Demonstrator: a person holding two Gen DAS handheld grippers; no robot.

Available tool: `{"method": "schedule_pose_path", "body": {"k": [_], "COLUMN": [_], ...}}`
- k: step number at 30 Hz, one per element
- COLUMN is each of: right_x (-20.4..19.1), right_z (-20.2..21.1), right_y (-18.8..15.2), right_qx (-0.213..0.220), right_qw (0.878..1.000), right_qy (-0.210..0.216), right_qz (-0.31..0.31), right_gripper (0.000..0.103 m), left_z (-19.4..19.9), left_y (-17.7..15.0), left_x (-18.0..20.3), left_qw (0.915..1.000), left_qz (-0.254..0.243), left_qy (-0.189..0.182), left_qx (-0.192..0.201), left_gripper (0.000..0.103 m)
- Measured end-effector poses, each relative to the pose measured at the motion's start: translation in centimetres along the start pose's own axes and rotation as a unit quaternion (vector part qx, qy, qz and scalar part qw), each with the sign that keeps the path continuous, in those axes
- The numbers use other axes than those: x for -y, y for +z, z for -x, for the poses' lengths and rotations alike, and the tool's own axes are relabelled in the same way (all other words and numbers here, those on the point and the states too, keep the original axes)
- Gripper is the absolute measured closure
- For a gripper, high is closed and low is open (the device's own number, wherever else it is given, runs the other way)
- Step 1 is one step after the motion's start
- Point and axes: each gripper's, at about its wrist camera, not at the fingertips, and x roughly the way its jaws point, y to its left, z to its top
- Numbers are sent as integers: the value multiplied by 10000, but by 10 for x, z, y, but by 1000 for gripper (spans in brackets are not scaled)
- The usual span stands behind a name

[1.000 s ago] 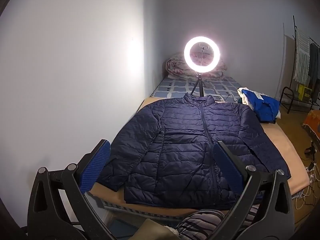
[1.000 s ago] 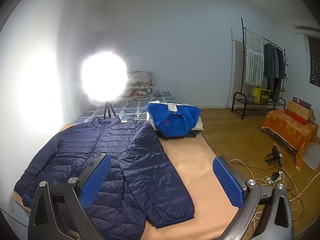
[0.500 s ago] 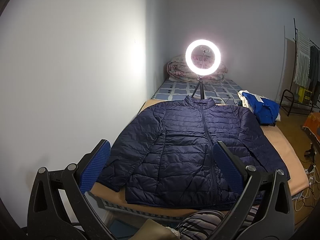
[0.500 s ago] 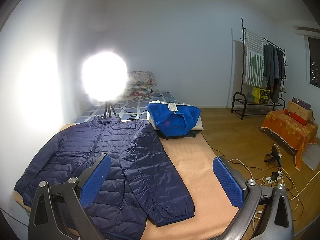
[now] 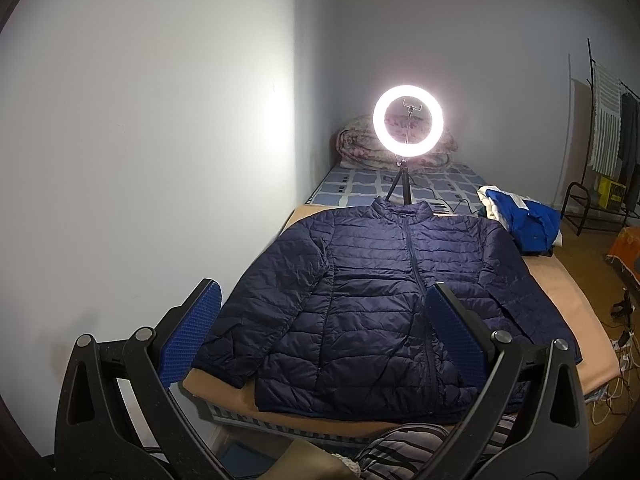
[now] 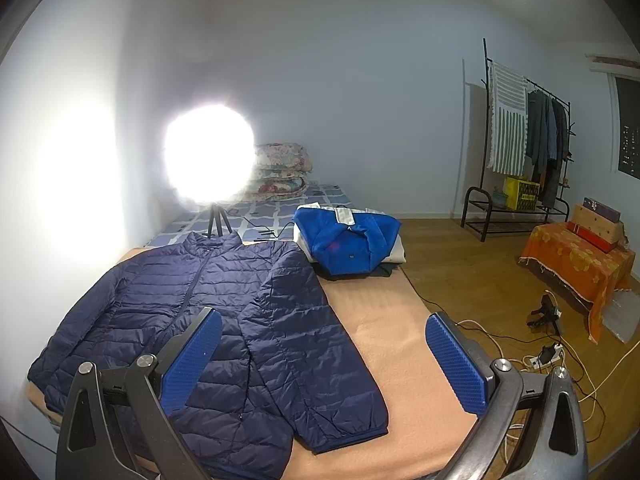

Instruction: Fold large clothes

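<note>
A navy quilted jacket [image 5: 384,304] lies flat, front up and zipped, on a tan blanket [image 6: 384,320] that covers the near end of a bed, collar toward the far wall, hem at the near edge. Both sleeves rest angled down alongside the body; seen from the right wrist, one sleeve [image 6: 316,356] stretches toward the blanket's bare middle, cuff near the front edge.

Left gripper [image 5: 320,324] hangs above the jacket's hem area w/ jaws spread wide, nothing between the blue pads [image 5: 192,336]. Right gripper [image 6: 324,356] hovers over the sleeve and the bare blanket, jaws likewise wide apart and empty. Neither touches the fabric.

Behind the collar, a lit ring light [image 5: 408,120] stands on a small tripod [image 5: 402,188] on the bed's blue-and-white checked sheet [image 5: 360,184]; in the right-wrist view it's a blown-out white glare [image 6: 210,156]. Folded floral quilts [image 6: 280,168] are stacked at the far end vs. the wall. A bright blue garment [image 6: 348,240] sits folded atop other clothes on the bed's right side, just beyond the jacket's shoulder.

On the wood floor [image 6: 460,272] at right: a black clothes rack [image 6: 520,140] w/ hanging garments, an orange-draped stand [image 6: 576,264] carrying boxes, plus a power strip [image 6: 548,356] and loose cables. Striped fabric [image 5: 400,452] shows at the bottom of the left-wrist view.
</note>
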Motion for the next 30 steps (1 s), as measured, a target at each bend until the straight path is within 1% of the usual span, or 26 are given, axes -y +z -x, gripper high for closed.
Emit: {"method": "schedule_pose_path", "body": {"k": [30], "right_x": [-5], "right_z": [-7], "right_y": [-6], "right_qx": [-84], "right_qw": [10000], "right_qy": [5], "right_qz": [17], "right_gripper": [0], "left_z": [-1], "left_y": [0], "left_x": [-1], "left_qw": [10000], "left_qz": [17], "left_qy": [6], "left_qx": [58], "left_gripper": [0]}}
